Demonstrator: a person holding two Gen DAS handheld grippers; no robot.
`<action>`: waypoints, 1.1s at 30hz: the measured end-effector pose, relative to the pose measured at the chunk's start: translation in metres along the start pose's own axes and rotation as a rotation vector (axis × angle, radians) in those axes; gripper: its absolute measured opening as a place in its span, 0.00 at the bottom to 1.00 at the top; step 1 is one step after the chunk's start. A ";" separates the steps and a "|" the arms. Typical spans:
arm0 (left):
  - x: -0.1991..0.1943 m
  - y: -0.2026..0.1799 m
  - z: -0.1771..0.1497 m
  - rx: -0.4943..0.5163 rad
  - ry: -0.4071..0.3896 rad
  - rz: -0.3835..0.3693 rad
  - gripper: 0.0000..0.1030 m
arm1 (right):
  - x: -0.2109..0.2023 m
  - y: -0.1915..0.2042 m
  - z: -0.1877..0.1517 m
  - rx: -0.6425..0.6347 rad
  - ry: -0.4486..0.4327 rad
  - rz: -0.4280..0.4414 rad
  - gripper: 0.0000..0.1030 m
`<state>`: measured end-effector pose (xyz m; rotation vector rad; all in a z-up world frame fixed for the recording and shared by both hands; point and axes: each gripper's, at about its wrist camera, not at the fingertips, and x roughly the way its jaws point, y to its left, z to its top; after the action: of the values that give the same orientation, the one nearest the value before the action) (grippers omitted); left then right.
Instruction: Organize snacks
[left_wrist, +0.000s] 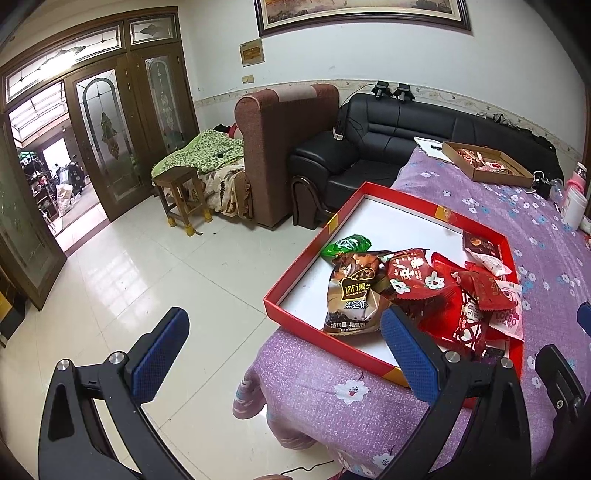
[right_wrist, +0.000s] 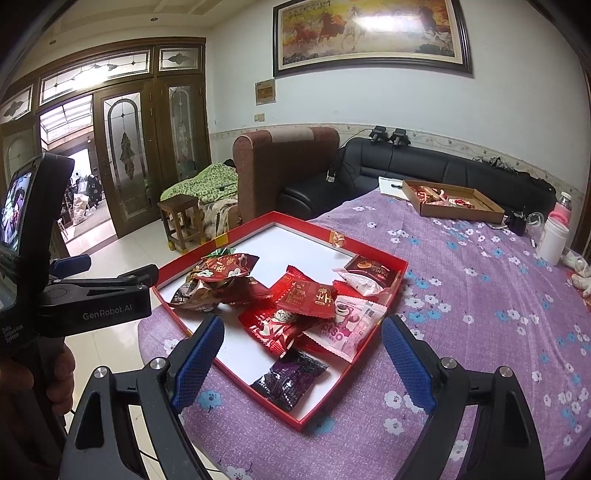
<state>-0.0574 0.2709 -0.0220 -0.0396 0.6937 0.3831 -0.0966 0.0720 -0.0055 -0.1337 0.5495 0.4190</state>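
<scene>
The left gripper (left_wrist: 284, 354) hangs spread wide and empty beside the table's edge. The snack packets (right_wrist: 295, 306) lie heaped in a red tray (right_wrist: 369, 243) on the purple tablecloth (right_wrist: 480, 295). The right gripper (right_wrist: 303, 358) hovers just before them, spread and empty.

Black sofa (right_wrist: 424, 166) beside brown armchair (right_wrist: 280, 166); wooden stool (right_wrist: 183, 218) (near glass doors (right_wrist: 123, 155)).

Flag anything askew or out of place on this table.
The red tray overhangs the table's rounded edge at one corner, and the snack packets lie in a loose overlapping heap at one end.
</scene>
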 end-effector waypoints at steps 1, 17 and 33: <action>0.000 0.001 0.000 0.000 0.000 -0.001 1.00 | 0.001 0.000 0.000 0.001 0.000 0.001 0.86; 0.006 -0.003 -0.004 0.015 0.011 -0.006 1.00 | 0.004 -0.003 -0.003 0.017 0.002 0.002 0.86; 0.000 -0.007 -0.003 0.026 0.010 -0.017 1.00 | 0.001 -0.003 -0.003 0.015 -0.007 -0.002 0.86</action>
<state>-0.0567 0.2643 -0.0245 -0.0226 0.7080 0.3577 -0.0955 0.0690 -0.0086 -0.1180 0.5459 0.4130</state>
